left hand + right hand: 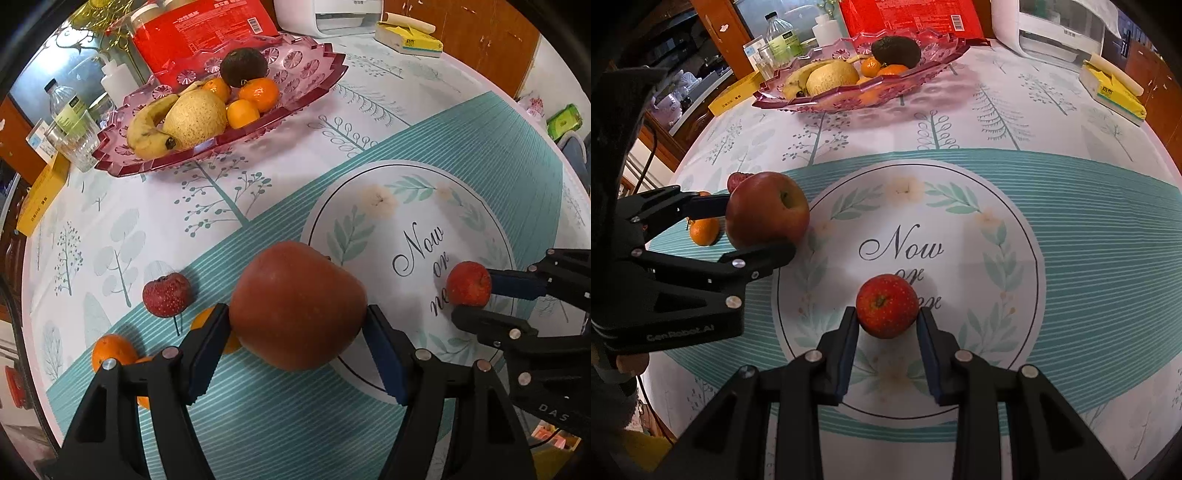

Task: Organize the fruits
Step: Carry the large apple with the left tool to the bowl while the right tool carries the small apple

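Observation:
My left gripper (297, 325) is shut on a large red apple (295, 304), held just above the tablecloth; it also shows in the right wrist view (766, 210). My right gripper (886, 317) is shut on a small red hawthorn fruit (886, 304), seen from the left wrist view too (468, 283). A pink glass fruit tray (310, 88) at the back holds a banana (147, 129), a pear (195, 118), several tangerines (258, 94) and an avocado (243, 66). Another hawthorn (166, 294) and tangerines (112, 350) lie on the cloth at left.
Behind the tray stand a red packet (199, 33), bottles (68, 107), a glass (79, 147) and a yellow box (38, 199). A white appliance (332, 14) and a tissue pack (408, 37) sit at the far right. The table edge (33, 332) curves at left.

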Demonstrator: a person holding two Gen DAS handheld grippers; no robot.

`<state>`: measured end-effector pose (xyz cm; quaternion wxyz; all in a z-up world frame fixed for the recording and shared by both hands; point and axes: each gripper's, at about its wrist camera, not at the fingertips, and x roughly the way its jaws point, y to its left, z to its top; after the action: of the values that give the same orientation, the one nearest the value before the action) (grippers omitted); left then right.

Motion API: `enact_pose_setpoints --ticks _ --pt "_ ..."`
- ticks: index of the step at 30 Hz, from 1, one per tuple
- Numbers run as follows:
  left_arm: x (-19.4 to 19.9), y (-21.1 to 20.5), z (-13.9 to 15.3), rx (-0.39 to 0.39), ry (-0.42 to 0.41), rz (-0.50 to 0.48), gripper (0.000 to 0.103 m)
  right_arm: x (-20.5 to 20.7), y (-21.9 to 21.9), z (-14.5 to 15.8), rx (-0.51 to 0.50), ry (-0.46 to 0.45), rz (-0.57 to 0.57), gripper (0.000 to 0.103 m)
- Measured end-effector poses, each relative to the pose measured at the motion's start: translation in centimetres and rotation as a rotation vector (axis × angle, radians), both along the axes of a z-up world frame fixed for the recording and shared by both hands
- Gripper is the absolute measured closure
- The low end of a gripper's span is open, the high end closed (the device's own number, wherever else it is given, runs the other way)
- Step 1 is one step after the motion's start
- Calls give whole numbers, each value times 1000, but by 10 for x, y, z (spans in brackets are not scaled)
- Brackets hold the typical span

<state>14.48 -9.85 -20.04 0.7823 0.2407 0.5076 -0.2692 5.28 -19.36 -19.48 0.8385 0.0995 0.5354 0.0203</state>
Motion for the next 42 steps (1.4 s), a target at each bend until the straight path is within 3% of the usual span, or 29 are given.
enact_pose_setpoints --ticks 11,17,22,26,33,42 --pt "5 -9 -3 46 -34 -14 33 -2 1 3 2 -7 10 70" --pt "2 9 10 -37 17 60 33 -5 -2 13 2 -26 7 70" --pt "-3 31 37 -122 41 136 33 -7 -1 29 -2 -49 7 71" --pt "-5 50 71 -189 43 184 33 -7 -1 56 15 -73 17 71" --pt "-2 80 156 -274 -34 223 33 1 -6 141 35 -183 59 71" --pt "36 91 246 -299 -166 235 33 44 -21 248 18 -305 71 71"
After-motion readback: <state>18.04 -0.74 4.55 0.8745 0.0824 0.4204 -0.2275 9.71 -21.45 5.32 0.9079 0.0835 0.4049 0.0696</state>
